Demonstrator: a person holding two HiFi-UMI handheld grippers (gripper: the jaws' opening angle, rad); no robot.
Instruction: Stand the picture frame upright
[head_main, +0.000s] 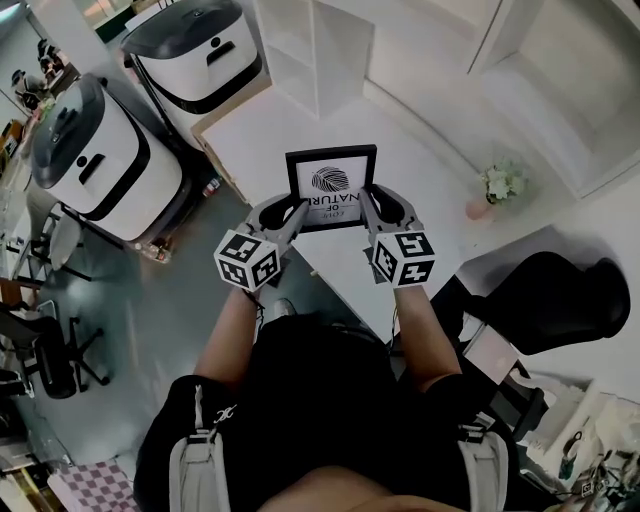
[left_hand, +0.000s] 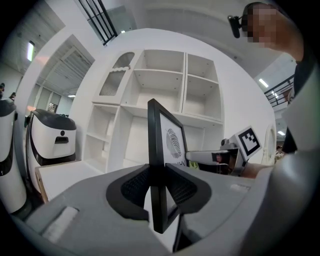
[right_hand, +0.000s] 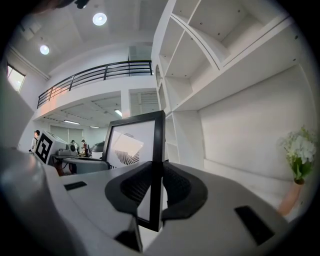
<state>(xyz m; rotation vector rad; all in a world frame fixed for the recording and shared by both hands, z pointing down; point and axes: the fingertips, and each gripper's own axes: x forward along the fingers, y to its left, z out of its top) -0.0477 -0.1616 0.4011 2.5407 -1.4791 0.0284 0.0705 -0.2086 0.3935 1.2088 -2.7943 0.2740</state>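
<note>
Step in hand: carry and place. The picture frame (head_main: 331, 187) is held by both hands above the counter (head_main: 250, 130), near its front edge. I can't tell if the bottom edge touches the counter; it looks clear.

- Left gripper (head_main: 297, 212): jaws pinching the frame's left side edge, low down.
- Right gripper (head_main: 367, 205): jaws pinching the right side edge, same height.

The frame looks near-vertical in both gripper views, print facing the person.

Next move, as I judge it: lower it evenly onto the counter. The thin dark strip (left_hand: 175, 230) behind the lower edge, likely the back stand, must be out first. Then let go one side at a time.

Pose: both forearms reach forward over the counter, roughly parallel, with the grippers about level.
</note>
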